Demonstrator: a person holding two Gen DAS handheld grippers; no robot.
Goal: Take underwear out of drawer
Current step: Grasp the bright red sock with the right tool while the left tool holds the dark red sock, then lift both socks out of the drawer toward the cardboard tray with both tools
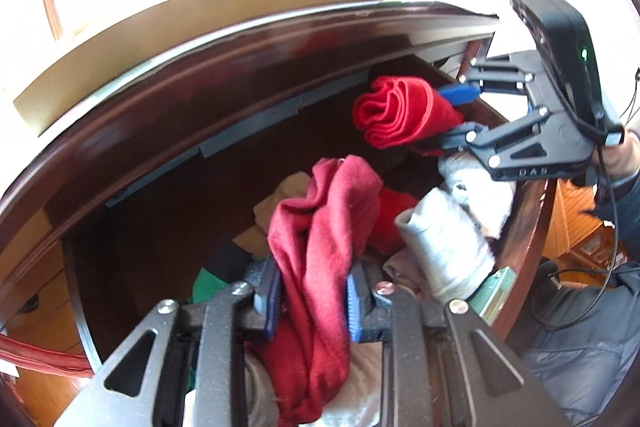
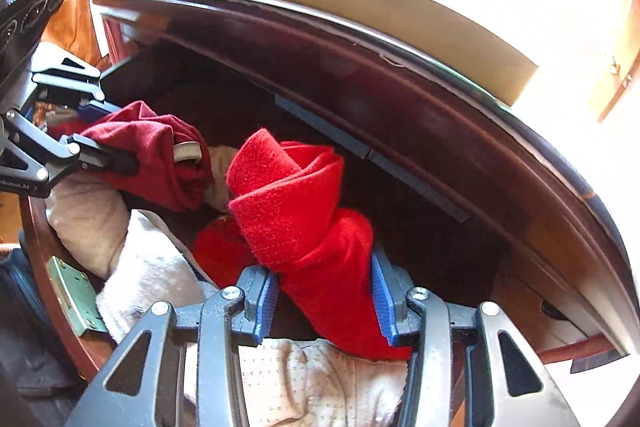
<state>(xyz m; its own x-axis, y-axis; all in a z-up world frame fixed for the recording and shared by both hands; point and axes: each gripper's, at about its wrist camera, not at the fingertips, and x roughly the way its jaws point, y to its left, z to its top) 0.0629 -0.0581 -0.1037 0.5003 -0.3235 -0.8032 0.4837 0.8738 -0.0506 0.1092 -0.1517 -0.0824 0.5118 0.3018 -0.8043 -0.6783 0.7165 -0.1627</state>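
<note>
My left gripper (image 1: 312,293) is shut on a dark red garment (image 1: 320,227), which hangs bunched between the blue pads over the open wooden drawer (image 1: 524,219). My right gripper (image 1: 456,115) is shut on a rolled bright red garment (image 1: 400,111), held clear of the pile further back. In the right wrist view the bright red garment (image 2: 288,195) stands up between the pads of the right gripper (image 2: 324,295). At the left edge of that view, the left gripper (image 2: 108,133) grips the dark red garment (image 2: 160,155).
Grey-white socks (image 1: 440,247), beige cloth and a green piece (image 1: 208,283) lie in the drawer, with white and dotted cloth (image 2: 152,267) near the front. The dresser's dark top edge (image 1: 200,67) overhangs the back. A metal lock plate (image 2: 72,291) sits on the drawer front.
</note>
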